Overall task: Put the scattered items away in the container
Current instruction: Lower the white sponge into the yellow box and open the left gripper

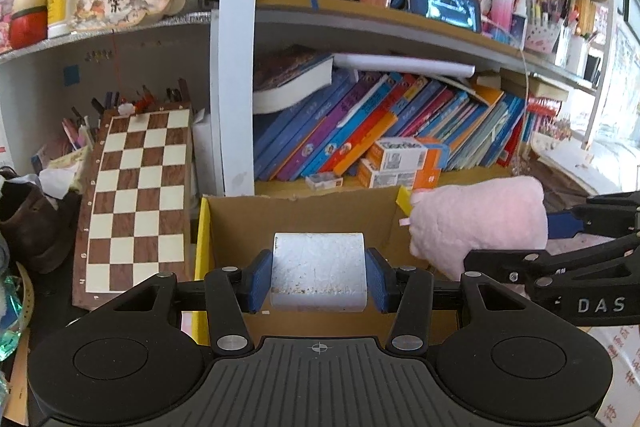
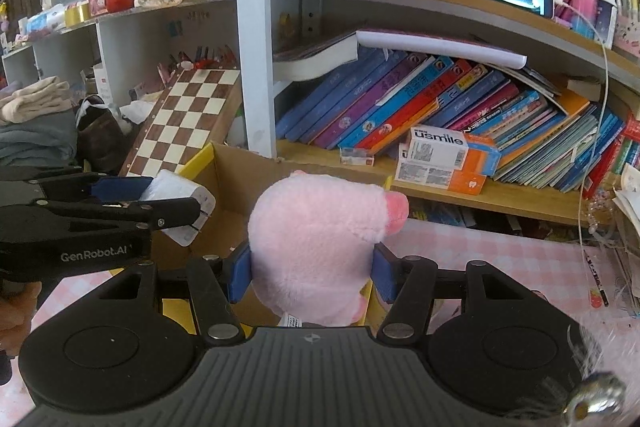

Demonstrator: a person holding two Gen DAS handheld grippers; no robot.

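A white block (image 1: 319,273) is clamped in the left gripper (image 1: 319,277) above the open cardboard box (image 1: 304,215); a pink plush pig (image 2: 316,243) is clamped in the right gripper (image 2: 314,273) at its right rim. The pink-checked worktop (image 2: 500,259), bare beside the box, is seen only from the right wrist.

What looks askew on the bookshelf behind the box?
The lower-shelf books lean heavily leftward instead of standing upright, with one book lying flat across them. The toothpaste boxes are stacked loosely in front.
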